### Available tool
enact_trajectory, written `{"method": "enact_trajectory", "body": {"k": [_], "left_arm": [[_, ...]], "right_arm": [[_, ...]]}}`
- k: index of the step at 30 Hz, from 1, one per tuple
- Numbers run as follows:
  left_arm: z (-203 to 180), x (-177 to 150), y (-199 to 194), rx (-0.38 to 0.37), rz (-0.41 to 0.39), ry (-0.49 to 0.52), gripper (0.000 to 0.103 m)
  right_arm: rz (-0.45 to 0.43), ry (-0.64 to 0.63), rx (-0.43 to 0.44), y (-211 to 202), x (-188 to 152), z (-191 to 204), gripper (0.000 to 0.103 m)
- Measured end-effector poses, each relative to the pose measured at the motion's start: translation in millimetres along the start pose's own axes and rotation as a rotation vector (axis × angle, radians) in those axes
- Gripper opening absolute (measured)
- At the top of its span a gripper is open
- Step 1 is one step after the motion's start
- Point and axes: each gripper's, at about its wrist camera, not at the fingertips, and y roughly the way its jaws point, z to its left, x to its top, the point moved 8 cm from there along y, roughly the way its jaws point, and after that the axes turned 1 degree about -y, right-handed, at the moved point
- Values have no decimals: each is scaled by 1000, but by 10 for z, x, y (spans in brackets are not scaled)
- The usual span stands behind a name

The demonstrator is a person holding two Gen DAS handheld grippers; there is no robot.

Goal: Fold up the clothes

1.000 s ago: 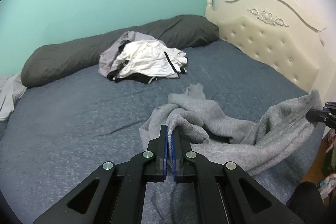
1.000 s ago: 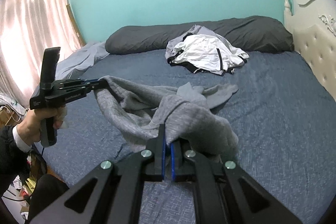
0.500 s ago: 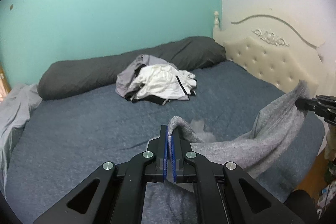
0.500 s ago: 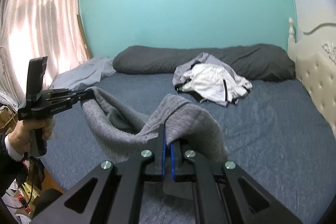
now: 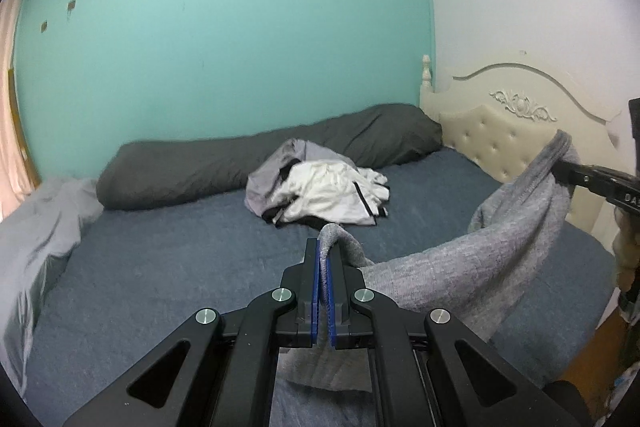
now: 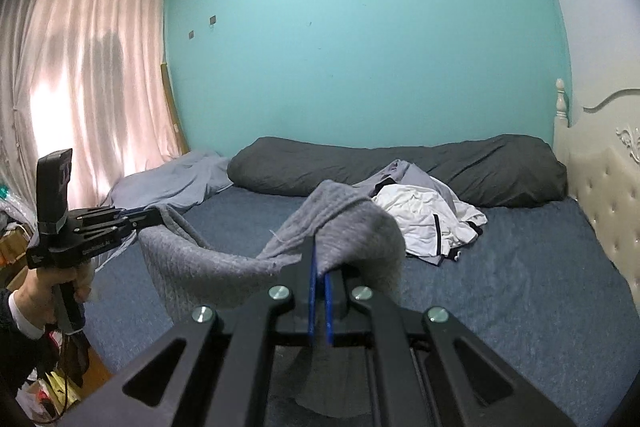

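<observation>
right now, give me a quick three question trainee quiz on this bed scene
1. True or false: both tools are shut on the grey garment.
2. Which lies nearer the dark bolster pillow: A) the white and black clothes pile B) the tufted headboard C) neither, both touch it?
3. Fill in: the garment's middle ____ between the left tool and right tool.

Key: 1 true. 2 A, though whether it touches the pillow cannot be told. 3 sags.
</observation>
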Motion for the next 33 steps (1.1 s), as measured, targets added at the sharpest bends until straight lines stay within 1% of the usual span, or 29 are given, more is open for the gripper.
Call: {"method": "enact_trajectory", "body": {"k": [2, 4, 8, 12, 15, 18, 20, 23, 26, 29, 32, 33], "left_arm": [[-20, -176, 74, -10, 41, 4, 3], [-23, -400, 186, -9, 94, 11, 3], [-13, -923, 423, -17, 199, 0, 3], [16, -1512, 658, -26, 309, -10, 3], [-5, -1877, 793, -33, 377, -7, 3], [-57, -2144, 880, -45, 425, 0, 3], [-87, -2263, 923, -49, 447, 9, 3], [-79, -2379, 975, -61, 475, -20, 3], [-73, -2394, 1026, -64, 485, -36, 4], [-46, -2381, 967, -84, 478, -65, 6], [43, -2333, 918, -98, 469, -115, 7], [77, -2309, 901, -96, 461, -128, 11]], "right_arm": [[23, 9, 10, 62, -101, -7, 3], [70, 9, 17, 174, -292, -2, 3], [203, 3, 15, 476, -840, -34, 3], [317, -1, 20, 653, -1368, -68, 3], [388, -4, 25, 734, -1737, -71, 3], [427, 8, 35, 781, -1995, -54, 3], [452, 11, 40, 805, -2151, -37, 3], [484, 6, 41, 841, -2318, -7, 3], [502, 18, 42, 868, -2394, -15, 3], [526, 7, 44, 896, -2460, 4, 3], [551, -10, 48, 900, -2543, 20, 3], [557, -13, 49, 899, -2572, 24, 3]]}}
